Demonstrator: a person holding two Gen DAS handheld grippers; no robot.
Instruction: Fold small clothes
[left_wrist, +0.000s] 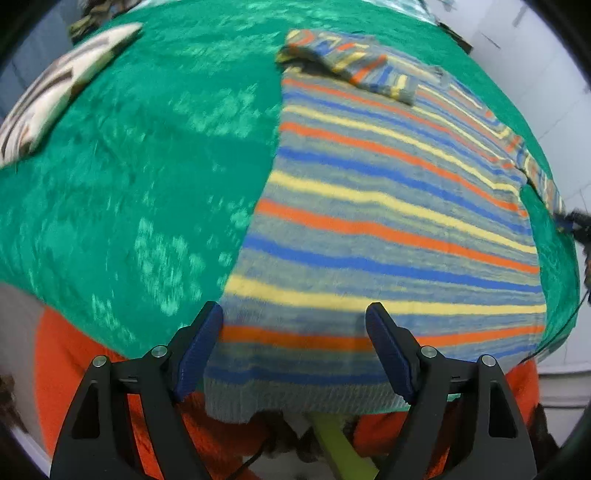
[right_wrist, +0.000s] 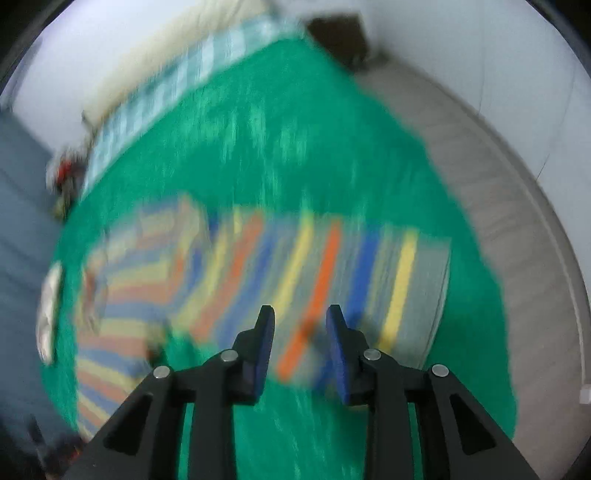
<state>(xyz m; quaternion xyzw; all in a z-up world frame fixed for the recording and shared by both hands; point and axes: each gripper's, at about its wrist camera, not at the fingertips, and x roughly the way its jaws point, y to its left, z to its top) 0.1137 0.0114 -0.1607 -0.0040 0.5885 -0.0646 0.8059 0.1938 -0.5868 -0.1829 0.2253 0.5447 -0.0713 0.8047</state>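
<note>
Beside the striped sweater (left_wrist: 388, 206) on green blanket (left_wrist: 129, 166): a folded cloth (left_wrist: 55, 92).

Your right gripper (right_wrist: 301, 314) points down at the striped sweater (right_wrist: 317, 266), which lies on the green blanket (right_wrist: 280, 147). Jaws part-open, nothing between the pads. Sleeve (right_wrist: 110, 354) spreads toward 8 o'clock. Pale floor (right_wrist: 498, 192) at 2 o'clock. View motion-blurred.

Green blanket (left_wrist: 140, 177) left of striped sweater (left_wrist: 388, 206) lies bare (folded cloth (left_wrist: 55, 92) at far-left edge).
</note>
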